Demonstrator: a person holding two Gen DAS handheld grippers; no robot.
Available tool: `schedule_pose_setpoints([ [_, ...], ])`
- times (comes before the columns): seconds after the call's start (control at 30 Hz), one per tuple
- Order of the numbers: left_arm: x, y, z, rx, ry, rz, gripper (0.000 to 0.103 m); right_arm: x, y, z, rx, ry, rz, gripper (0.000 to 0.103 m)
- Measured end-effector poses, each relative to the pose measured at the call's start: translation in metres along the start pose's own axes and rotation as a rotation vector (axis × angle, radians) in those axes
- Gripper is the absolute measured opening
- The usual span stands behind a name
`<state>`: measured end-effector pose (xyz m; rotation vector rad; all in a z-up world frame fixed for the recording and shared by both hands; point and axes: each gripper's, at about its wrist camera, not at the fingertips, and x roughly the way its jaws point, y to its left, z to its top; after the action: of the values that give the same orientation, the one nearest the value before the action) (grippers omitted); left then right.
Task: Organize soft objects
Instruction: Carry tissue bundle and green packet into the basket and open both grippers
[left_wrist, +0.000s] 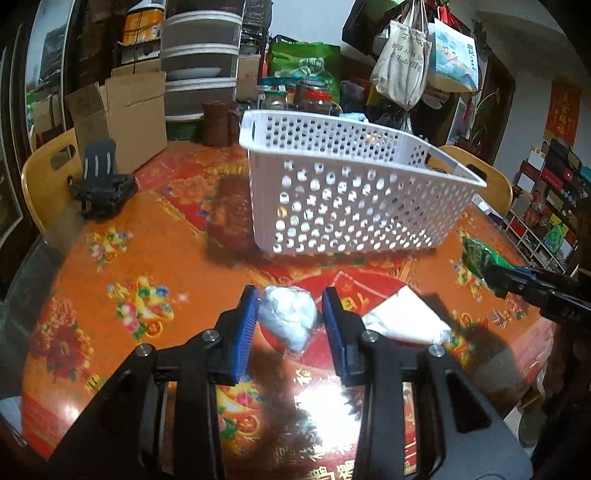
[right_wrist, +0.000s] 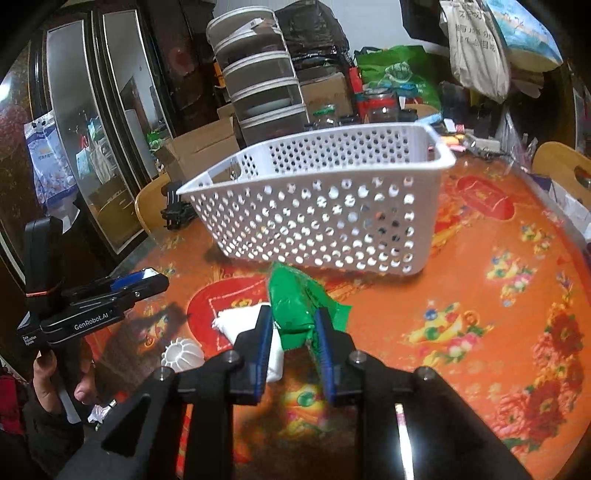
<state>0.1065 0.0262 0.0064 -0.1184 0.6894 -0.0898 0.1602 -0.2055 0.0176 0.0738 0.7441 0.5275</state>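
A white perforated basket stands on the table's red and orange cloth; it also shows in the right wrist view. My left gripper is shut on a clear bag of white stuffing, held above the cloth in front of the basket. My right gripper is shut on a green plastic bag near the basket's front wall; it shows at the right of the left wrist view. A white soft packet lies on the cloth between the grippers, seen too in the right wrist view.
A white ribbed round object lies near the table's front left edge. A black phone stand sits at the far left by a wooden chair. Cardboard boxes, jars and stacked drawers crowd the far side.
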Motion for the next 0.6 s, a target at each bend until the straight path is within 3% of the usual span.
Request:
schedule_pose_setpoints([
  [0.33, -0.021, 0.001, 0.06, 0.026, -0.057, 0.008, 0.033, -0.029, -0.001, 0.049, -0.044, -0.068, -0.038, 0.021],
  [0.6, -0.021, -0.001, 0.116, 0.049, -0.072, 0.008, 0.033, -0.027, -0.007, 0.095, -0.065, -0.077, -0.089, 0.021],
])
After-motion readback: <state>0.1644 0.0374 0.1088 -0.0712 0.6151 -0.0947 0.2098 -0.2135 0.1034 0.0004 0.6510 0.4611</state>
